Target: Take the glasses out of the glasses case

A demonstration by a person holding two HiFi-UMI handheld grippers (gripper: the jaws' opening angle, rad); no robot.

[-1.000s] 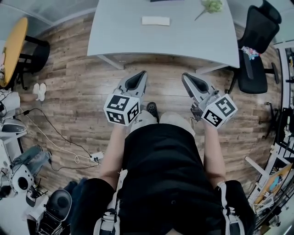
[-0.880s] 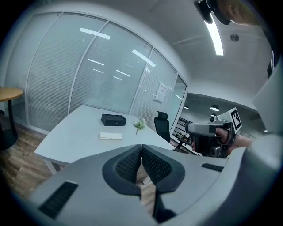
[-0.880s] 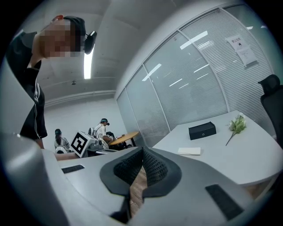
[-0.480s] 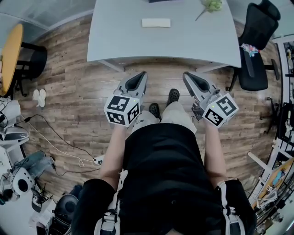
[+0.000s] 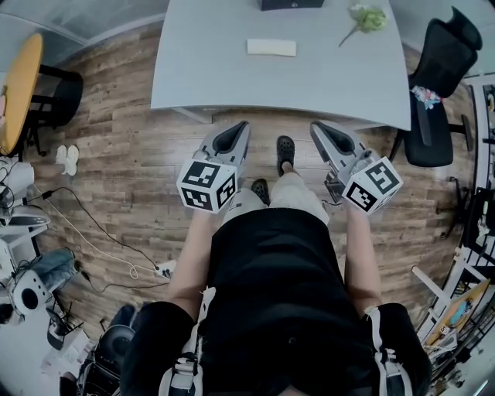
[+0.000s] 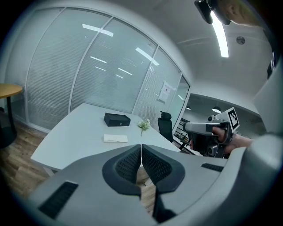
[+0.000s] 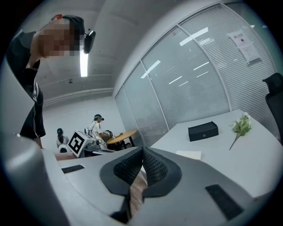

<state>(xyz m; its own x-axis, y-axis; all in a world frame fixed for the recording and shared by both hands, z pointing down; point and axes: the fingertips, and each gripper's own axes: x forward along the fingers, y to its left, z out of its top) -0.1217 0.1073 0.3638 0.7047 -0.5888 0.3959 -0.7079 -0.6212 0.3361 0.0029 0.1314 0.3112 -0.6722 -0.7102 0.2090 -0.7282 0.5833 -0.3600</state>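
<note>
A black box-shaped case [image 5: 290, 4] lies at the far edge of the pale grey table [image 5: 216, 69]; it also shows in the left gripper view [image 6: 116, 119] and the right gripper view [image 7: 203, 131]. No glasses are visible. My left gripper [image 5: 241, 124] is held over the wooden floor just short of the table's near edge, jaws shut and empty [image 6: 141, 150]. My right gripper [image 5: 315, 126] hovers beside it, also shut with nothing between its pads [image 7: 142, 154]. Both point toward the table and are well apart from the case.
A white flat pad [image 5: 271, 47] and a green flower sprig [image 5: 363, 17] lie on the table near the case. A black office chair [image 5: 437, 85] stands at the right, a yellow round table [image 5: 19, 77] at the left, and cables [image 5: 93, 240] trail on the floor.
The person has stepped toward the table, one foot forward. The table now sits lower and nearer in the head view, and the black case has come into sight. Both grippers stayed shut.
</note>
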